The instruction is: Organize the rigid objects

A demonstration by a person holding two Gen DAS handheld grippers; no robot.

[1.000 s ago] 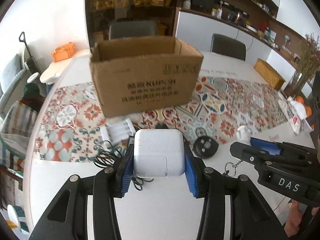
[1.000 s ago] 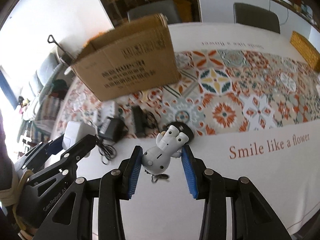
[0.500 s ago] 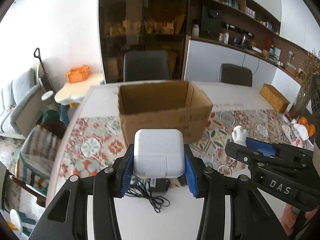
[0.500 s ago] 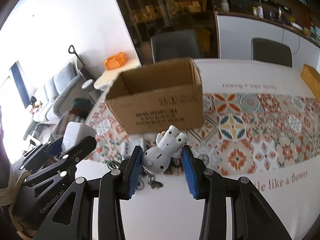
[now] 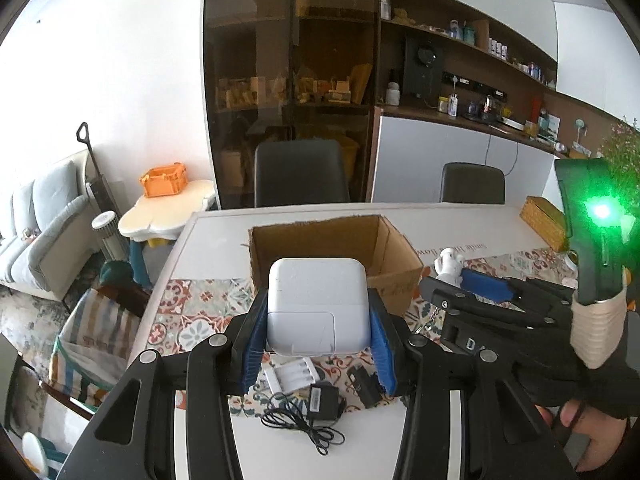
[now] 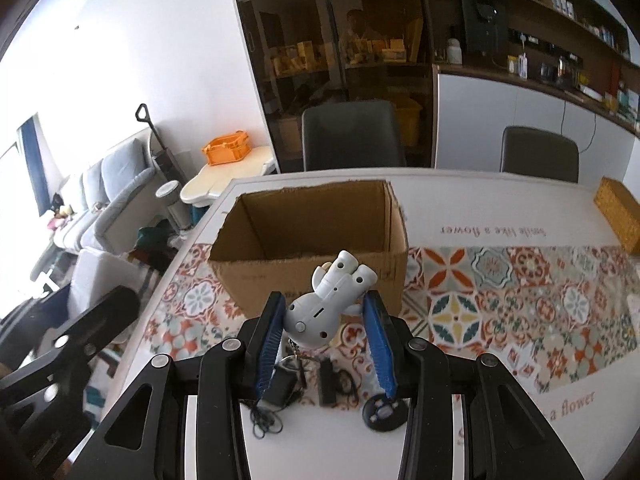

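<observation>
While both tools are loaded and raised above the tabletop, the open cardboard box (image 6: pixel 308 240) sits ahead at twelve o'clock, its mouth now visible from above in both wrist views. A second ago the same box filled the upper frame as a side wall seen from low down, and both loads were near table level; the lift is therefore complete and the carry phase is under way.

Left gripper (image 5: pixel 318 336): jaws narrowed on a white square power adapter (image 5: pixel 318 304), blue pads flat against its two sides, grip appears square and secure. The adapter overlaps the box's near wall in the left wrist view, so it is judged short of the opening, not yet over it.

Right gripper (image 6: pixel 326 340): jaws closed on a white astronaut figurine (image 6: pixel 328 304), held by its round head with the legs pointing toward the box. A key ring (image 6: pixel 294 360) dangles beneath it. The hold on a rounded surface is judged less certain than the left one.

Remaining on the table (image 6: pixel 500 420), at six o'clock below the jaws: a black charger with cable (image 5: pixel 320 404), a white battery holder (image 5: pixel 290 376), a black block (image 5: pixel 364 388) and a round black disc (image 6: pixel 382 412).

Assessment: two items in transit, none visibly deposited, box interior apparently empty. The next stage calls for forward travel over the rim before release.
</observation>
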